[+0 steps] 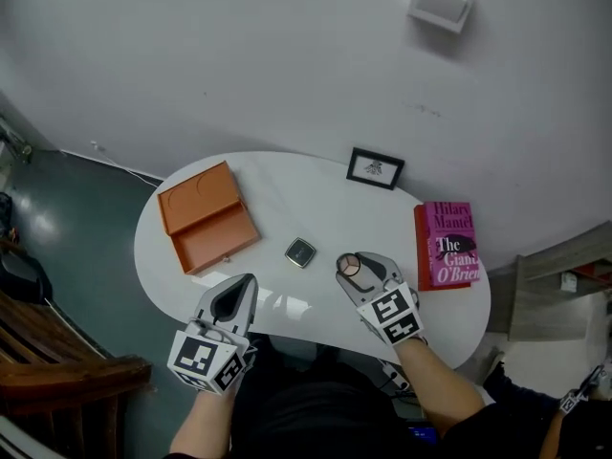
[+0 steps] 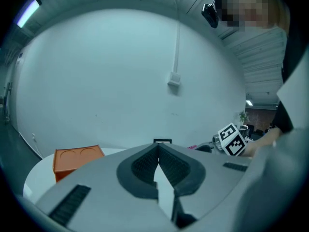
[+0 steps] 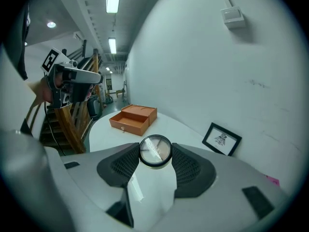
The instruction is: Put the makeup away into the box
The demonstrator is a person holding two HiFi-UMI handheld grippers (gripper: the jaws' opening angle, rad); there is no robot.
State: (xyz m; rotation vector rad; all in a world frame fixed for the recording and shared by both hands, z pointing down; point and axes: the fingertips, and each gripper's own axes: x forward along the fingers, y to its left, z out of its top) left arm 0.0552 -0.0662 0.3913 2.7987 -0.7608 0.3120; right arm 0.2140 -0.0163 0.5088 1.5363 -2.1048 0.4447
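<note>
Two grippers hang over the near edge of the white table (image 1: 287,189): the left gripper (image 1: 248,282) is clenched on nothing, the right gripper (image 1: 353,265) grasps a round makeup compact (image 3: 155,151). Beyond them lies a square compact (image 1: 300,252), and farther left the orange box (image 1: 207,218) stands open.

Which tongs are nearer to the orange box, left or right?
Left. The left tongs, shut and empty, are just below the orange box in the head view. The right tongs, holding a round compact, are farther to its right.
</note>
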